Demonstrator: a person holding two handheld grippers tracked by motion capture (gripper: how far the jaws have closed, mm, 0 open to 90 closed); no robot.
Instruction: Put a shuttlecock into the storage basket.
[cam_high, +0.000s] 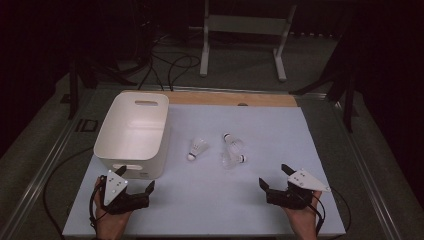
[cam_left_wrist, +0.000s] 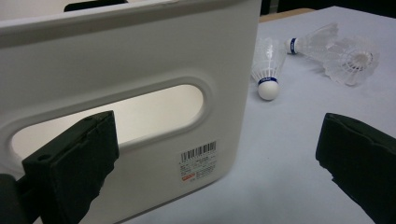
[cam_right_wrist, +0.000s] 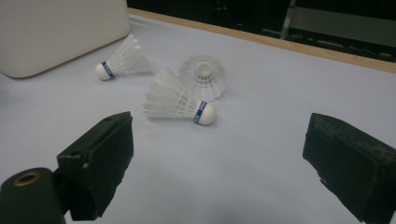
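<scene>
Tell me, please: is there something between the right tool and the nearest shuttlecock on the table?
Nothing visible is in the way. The right tool is open and low over the table, and the nearest shuttlecock lies on its side just ahead of it. Between them there is bare white mat. Another shuttlecock lies behind it.

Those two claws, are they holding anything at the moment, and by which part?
Nothing is held. The left claw and right claw both stand open above the table, apart from the shuttlecocks and the white bin.

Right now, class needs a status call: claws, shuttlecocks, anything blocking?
Left claw open, right claw open, both empty. Three shuttlecocks loose on the mat, outside the white bin. Nothing between claws and shuttlecocks.
</scene>
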